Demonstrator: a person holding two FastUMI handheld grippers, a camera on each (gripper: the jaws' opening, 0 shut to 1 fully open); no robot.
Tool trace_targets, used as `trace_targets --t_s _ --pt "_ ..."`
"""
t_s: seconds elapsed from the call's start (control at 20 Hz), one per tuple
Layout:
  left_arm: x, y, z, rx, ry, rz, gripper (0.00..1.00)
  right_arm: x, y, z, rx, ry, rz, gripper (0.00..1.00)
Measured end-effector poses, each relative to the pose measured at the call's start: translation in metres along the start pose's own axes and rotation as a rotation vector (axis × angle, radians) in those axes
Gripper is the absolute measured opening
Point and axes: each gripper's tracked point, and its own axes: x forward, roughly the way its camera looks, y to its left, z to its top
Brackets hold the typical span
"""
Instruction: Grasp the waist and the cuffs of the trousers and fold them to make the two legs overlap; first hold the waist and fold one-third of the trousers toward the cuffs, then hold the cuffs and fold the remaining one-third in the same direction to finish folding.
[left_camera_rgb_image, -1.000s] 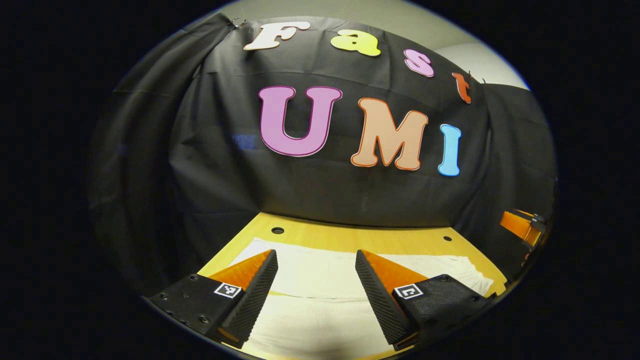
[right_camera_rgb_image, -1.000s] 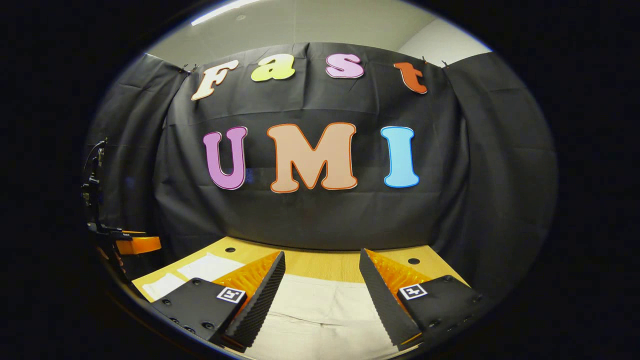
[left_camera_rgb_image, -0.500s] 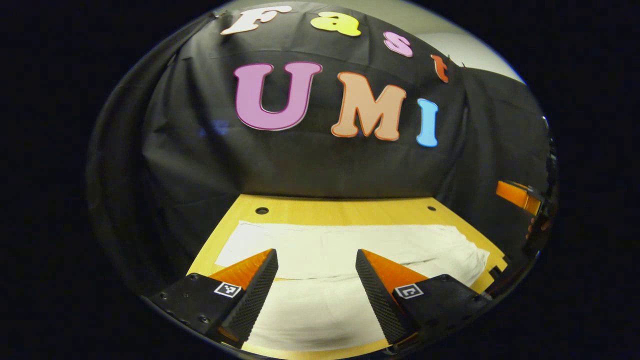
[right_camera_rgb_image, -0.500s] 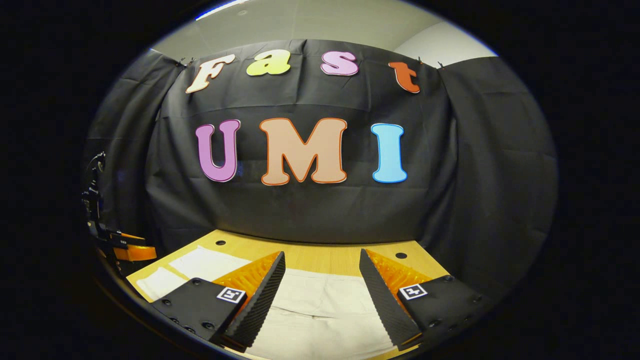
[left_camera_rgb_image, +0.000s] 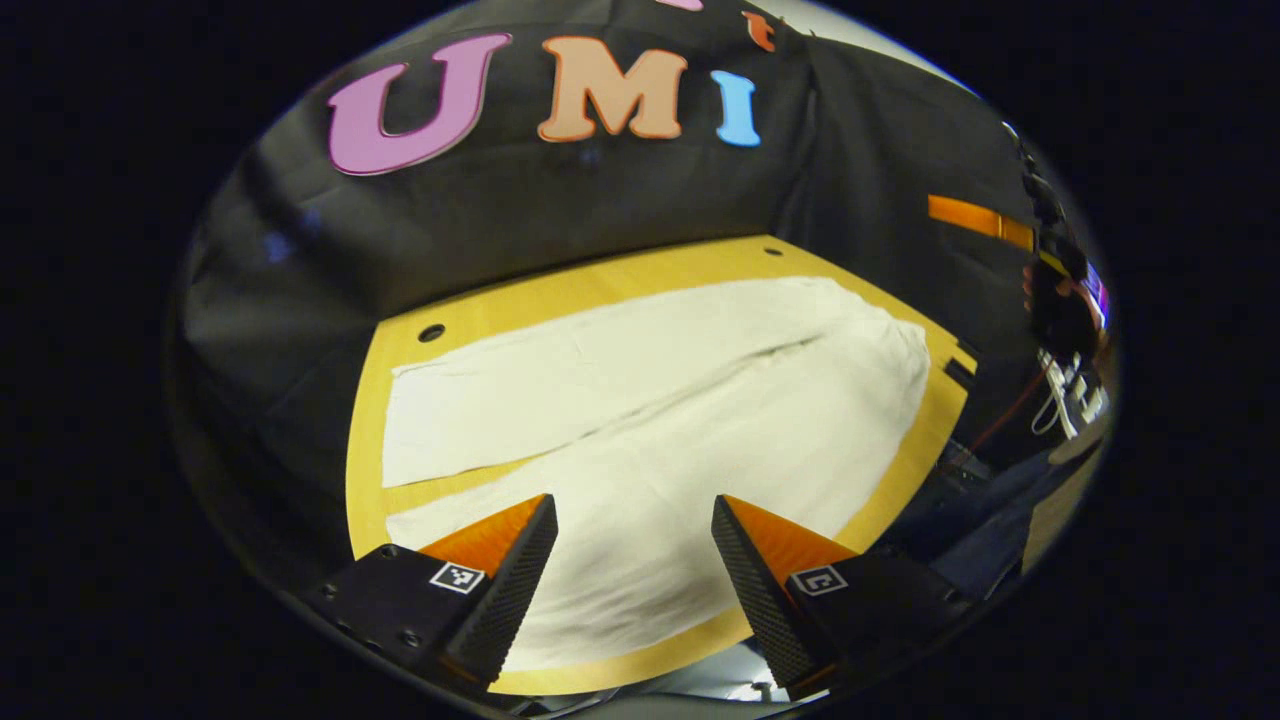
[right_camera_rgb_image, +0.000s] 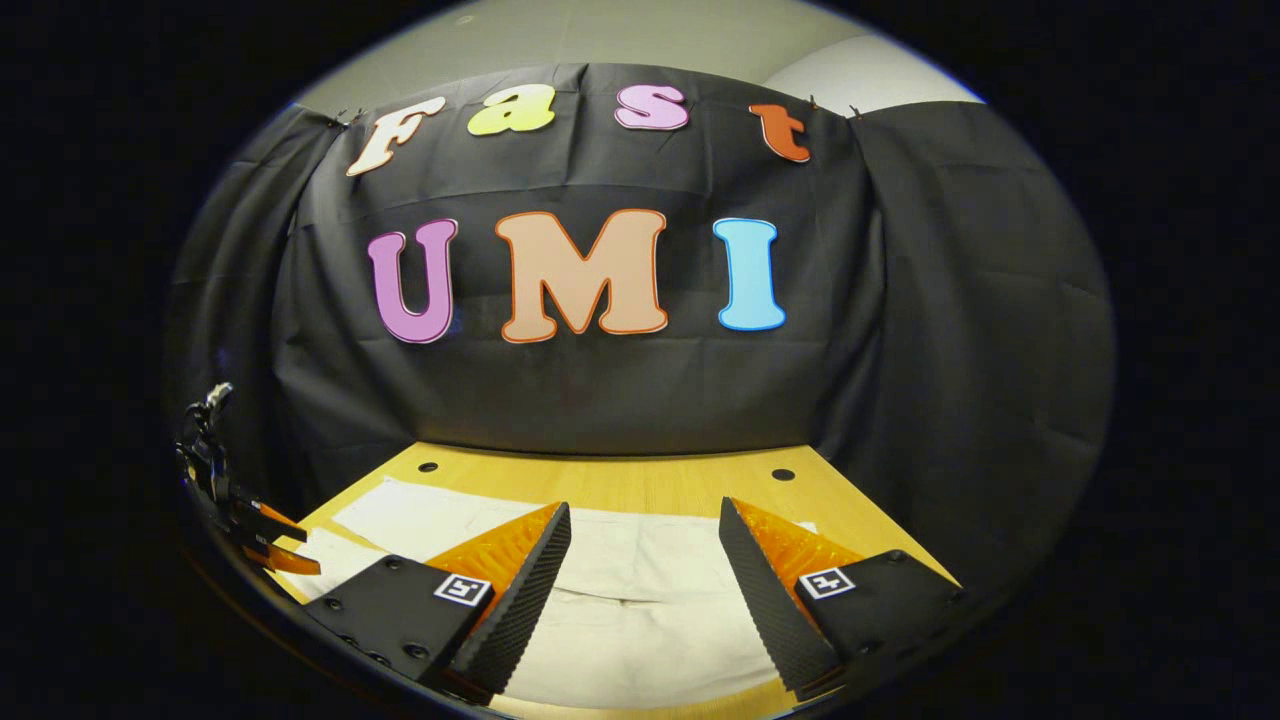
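Cream trousers (left_camera_rgb_image: 650, 400) lie flat on the wooden table (left_camera_rgb_image: 560, 290), both legs spread apart toward the left of the left gripper view, with the waist at the right end. My left gripper (left_camera_rgb_image: 632, 505) hovers open above the near leg, with nothing between its fingers. My right gripper (right_camera_rgb_image: 643, 510) is open too, low over the trousers (right_camera_rgb_image: 640, 610) near the table's front edge. In the left gripper view the right gripper (left_camera_rgb_image: 975, 218) shows far off at the right, held by a hand (left_camera_rgb_image: 1055, 305). The left gripper (right_camera_rgb_image: 255, 530) appears at the left edge of the right gripper view.
Black cloth walls close the table on the far side and on both flanks. Small round holes (left_camera_rgb_image: 431, 332) sit near the table's back corners. Cables and equipment (left_camera_rgb_image: 1075, 390) lie beyond the right table edge. Bare wood (right_camera_rgb_image: 640, 485) runs behind the trousers.
The left gripper has risen and tipped downward, so the whole pair of trousers now lies in its view. The right gripper has tilted down slightly. Both stay open.
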Motion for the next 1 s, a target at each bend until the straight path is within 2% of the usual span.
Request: trace_targets --t_s 0.25,0.5,0.75,1.0 --pt "-0.014 0.002 -0.049 0.186 0.25 -0.14 0.93 -0.015 -0.007 -0.015 -0.002 0.02 -0.032 0.96" --pt "-0.031 0.013 -0.073 0.38 0.421 -0.22 0.89 -0.025 -0.015 -0.025 -0.005 0.04 -0.06 0.96" --pt "-0.031 0.031 -0.099 0.472 0.536 -0.246 0.82 -0.028 -0.02 -0.032 -0.021 0.059 -0.07 0.96" --pt "-0.027 0.042 -0.106 0.491 0.588 -0.264 0.79 -0.024 -0.02 -0.038 -0.016 0.075 -0.066 0.96"
